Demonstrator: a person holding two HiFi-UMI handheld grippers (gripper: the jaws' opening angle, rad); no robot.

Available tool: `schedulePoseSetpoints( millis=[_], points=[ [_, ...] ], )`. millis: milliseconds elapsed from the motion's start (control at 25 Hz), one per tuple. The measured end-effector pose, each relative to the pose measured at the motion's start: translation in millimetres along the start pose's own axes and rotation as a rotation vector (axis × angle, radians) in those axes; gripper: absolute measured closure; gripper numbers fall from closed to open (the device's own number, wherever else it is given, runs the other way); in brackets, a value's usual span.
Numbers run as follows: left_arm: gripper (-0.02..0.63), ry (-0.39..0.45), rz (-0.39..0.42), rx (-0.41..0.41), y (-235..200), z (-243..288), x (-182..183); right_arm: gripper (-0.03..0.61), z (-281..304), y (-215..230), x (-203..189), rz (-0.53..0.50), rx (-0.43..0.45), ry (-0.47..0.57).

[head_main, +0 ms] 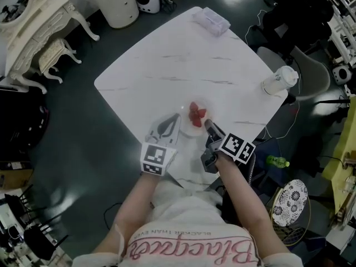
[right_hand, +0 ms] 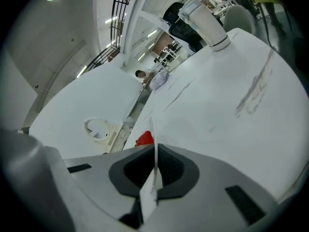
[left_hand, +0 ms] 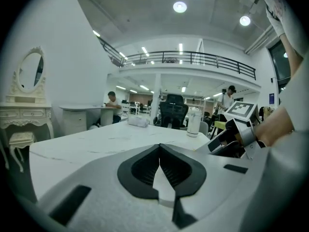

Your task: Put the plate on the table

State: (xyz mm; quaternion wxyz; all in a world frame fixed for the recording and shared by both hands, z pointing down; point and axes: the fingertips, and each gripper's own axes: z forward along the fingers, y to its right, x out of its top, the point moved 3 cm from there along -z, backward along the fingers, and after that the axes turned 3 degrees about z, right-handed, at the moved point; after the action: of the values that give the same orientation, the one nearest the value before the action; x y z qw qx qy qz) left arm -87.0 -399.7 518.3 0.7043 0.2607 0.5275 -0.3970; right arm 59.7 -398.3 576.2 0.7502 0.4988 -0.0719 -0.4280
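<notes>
A small clear plate [head_main: 188,128] with red strawberries [head_main: 196,113] sits at the near edge of the white marble table [head_main: 183,60]. My right gripper [head_main: 208,123] is shut on the plate's right rim. In the right gripper view the thin rim [right_hand: 152,128] stands edge-on between the jaws of the right gripper [right_hand: 154,148], with a strawberry [right_hand: 145,139] just behind. My left gripper [head_main: 177,117] lies at the plate's left side. Its jaws meet in the left gripper view, and the left gripper [left_hand: 159,149] holds nothing visible. I cannot tell whether the plate rests on the table.
A white lidded tumbler [head_main: 280,81] stands at the table's right corner, and a clear box [head_main: 211,21] lies at the far corner. A grey chair [head_main: 303,65] is beyond the right edge. A white vanity [head_main: 33,21] stands at the far left.
</notes>
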Motion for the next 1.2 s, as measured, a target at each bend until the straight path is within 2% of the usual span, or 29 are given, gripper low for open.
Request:
schedulePoseSetpoints(
  millis=[240,360,440,640,840,1040,1200],
  points=[
    [0.609,-0.018,-0.005,-0.031,-4.3,15.2,-3.8,0.568,17.6,13.2,5.5,0.007,-0.052,-0.012],
    [0.609,-0.029,-0.012,-0.031,-8.5,18.7,-7.7,0.566,22.3,21.2,9.7,-0.041,-0.136,0.002],
    [0.609,-0.034,-0.015,-0.032,-10.3,19.6,-9.3,0.566,25.4,22.6,12.1,-0.091,-0.180,0.013],
    [0.609,-0.045,-0.014,-0.039,-12.7,23.5,-14.1,0.529,34.4,20.4,19.9,-0.328,-0.285,0.027],
    [0.609,-0.049,-0.008,-0.055,-8.8,26.1,-12.4,0.494,35.5,28.4,22.6,-0.479,-0.414,0.020],
    [0.609,-0.051,0.000,-0.058,-7.6,27.9,-10.0,0.469,33.9,38.6,23.1,-0.602,-0.507,-0.001],
    [0.609,-0.036,-0.003,-0.045,-10.0,23.2,-5.3,0.469,34.3,35.8,25.0,-0.624,-0.523,0.021]
  ],
)
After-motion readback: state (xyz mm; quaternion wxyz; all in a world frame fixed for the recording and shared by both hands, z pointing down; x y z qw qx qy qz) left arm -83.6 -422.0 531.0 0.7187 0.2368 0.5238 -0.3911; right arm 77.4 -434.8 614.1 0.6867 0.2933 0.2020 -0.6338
